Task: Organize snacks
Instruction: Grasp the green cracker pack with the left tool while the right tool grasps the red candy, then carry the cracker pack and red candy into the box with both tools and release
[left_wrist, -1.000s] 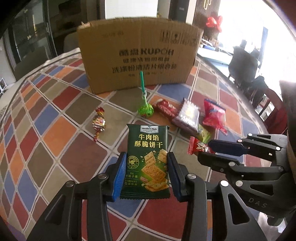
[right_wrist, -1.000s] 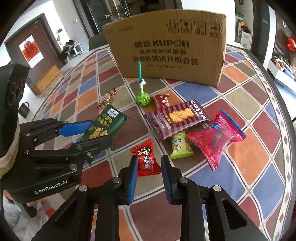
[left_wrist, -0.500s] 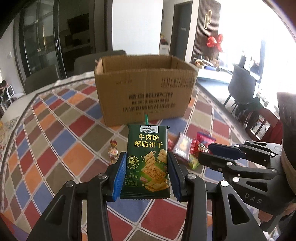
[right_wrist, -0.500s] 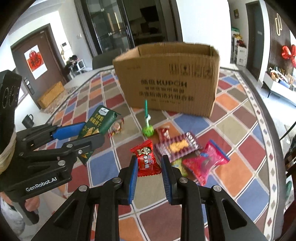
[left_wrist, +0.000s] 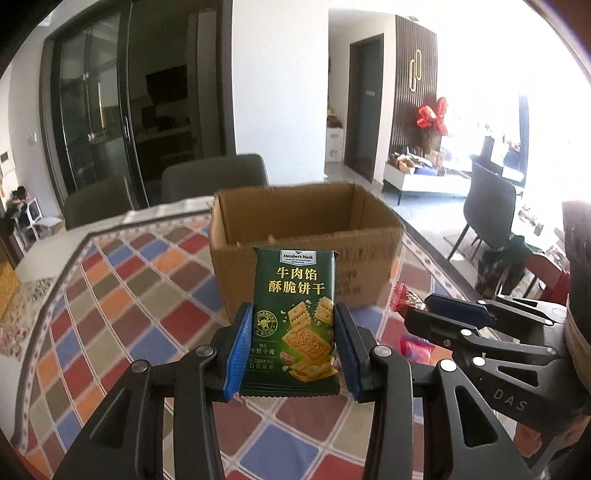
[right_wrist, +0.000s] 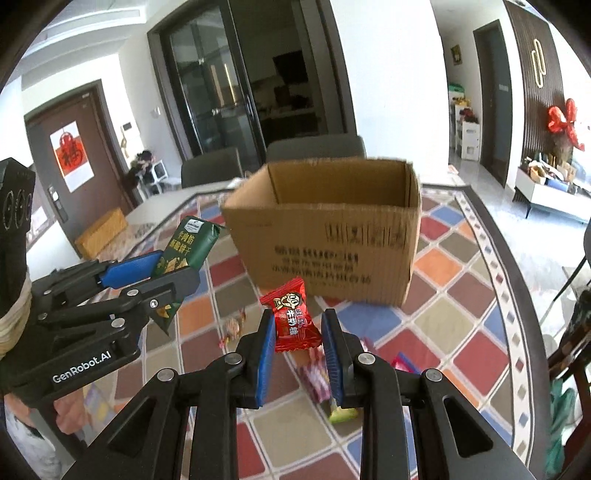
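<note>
While clamped in left tongs (left_wrist: 291, 354), green cracker packet (left_wrist: 295, 317) upright; right tongs (right_wrist: 298, 354) on red candy (right_wrist: 293, 319).

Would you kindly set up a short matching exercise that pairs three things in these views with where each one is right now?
Things:
1. green cracker packet
2. red candy
3. cardboard box

Places:
A. standing open on the checked tablecloth
B. clamped in the left gripper
C. clamped in the right gripper

Pairs: 1-B, 2-C, 3-A
</note>
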